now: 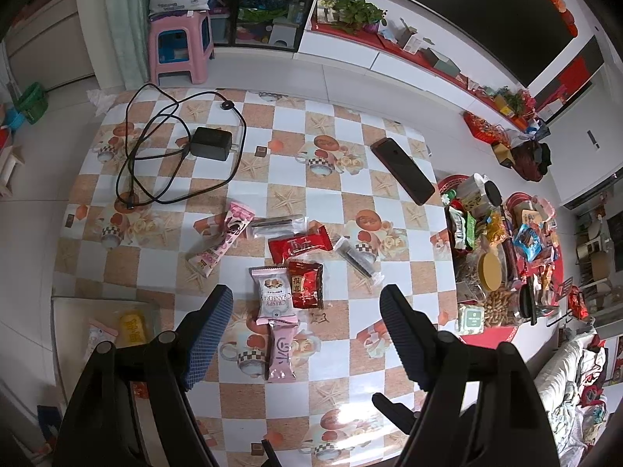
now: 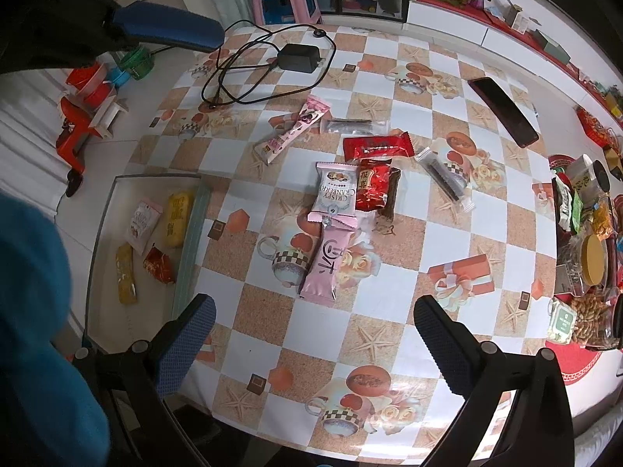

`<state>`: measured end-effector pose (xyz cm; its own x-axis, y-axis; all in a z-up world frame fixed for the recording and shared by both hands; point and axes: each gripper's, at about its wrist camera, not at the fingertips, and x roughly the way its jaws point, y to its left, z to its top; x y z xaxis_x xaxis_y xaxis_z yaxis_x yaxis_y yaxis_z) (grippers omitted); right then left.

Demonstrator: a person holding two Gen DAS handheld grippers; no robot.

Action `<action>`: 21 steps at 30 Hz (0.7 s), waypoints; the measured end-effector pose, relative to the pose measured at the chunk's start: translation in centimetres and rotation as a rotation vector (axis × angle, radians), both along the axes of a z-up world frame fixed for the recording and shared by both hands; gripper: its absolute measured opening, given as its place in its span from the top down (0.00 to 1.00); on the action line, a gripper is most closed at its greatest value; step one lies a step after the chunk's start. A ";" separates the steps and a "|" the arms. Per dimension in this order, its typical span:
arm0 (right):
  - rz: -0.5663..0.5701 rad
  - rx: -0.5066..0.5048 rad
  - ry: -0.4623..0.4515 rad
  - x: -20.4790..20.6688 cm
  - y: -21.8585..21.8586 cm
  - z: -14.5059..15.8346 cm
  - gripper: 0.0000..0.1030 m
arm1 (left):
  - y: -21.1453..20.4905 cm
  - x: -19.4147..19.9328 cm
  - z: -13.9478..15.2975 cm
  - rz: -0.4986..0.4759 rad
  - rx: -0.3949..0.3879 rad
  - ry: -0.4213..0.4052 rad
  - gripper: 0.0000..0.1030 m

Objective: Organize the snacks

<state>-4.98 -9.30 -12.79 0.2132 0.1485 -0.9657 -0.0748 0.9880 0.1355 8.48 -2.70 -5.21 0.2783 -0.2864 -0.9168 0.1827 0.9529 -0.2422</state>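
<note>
Ahead of the left gripper (image 1: 305,303), whose ribbed jaws stand wide apart and hold nothing, a pale pink packet (image 1: 272,297) marked with cranberry lettering lies flat on the glossy checkered tablecloth (image 1: 389,280), between the two fingers. A second pink packet (image 1: 281,354) touches its near end, and a crinkled red wrapper (image 1: 305,284) lies just beside it. Farther out sit another red wrapper (image 1: 300,247), two clear sleeves with dark sticks (image 1: 278,225) and a long pink tube (image 1: 224,239). Beyond them a black charger (image 1: 210,143) trails looped cable, and a dark phone (image 1: 403,171) lies toward the right finger's side. A crowded red tray (image 1: 506,257) stands past the right finger.

From the right wrist view, the right gripper (image 2: 313,334) is also spread wide and empty over bare cloth. The same snacks lie ahead of it. Outside its left finger a clear box (image 2: 101,257) holds a yellow bar (image 2: 177,218), a pale packet (image 2: 142,225) and more wrappers.
</note>
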 end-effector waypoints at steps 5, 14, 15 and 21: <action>0.000 0.002 0.001 0.0 0.0 -0.1 0.00 | 0.0 -0.1 -0.1 -0.001 0.000 -0.001 0.21; 0.002 0.003 0.008 0.1 0.3 -0.3 0.00 | -0.1 0.0 0.0 -0.005 -0.006 -0.004 0.21; 0.003 0.003 0.009 0.1 0.5 -0.4 0.00 | -0.2 0.0 0.0 -0.007 -0.009 -0.006 0.21; 0.007 0.006 0.015 0.2 0.5 -0.5 0.00 | -0.1 0.0 0.0 -0.009 -0.014 -0.008 0.21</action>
<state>-4.77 -8.80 -13.24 0.1971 0.1554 -0.9680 -0.0797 0.9866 0.1422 8.46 -2.80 -5.25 0.2833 -0.3020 -0.9102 0.1932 0.9477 -0.2542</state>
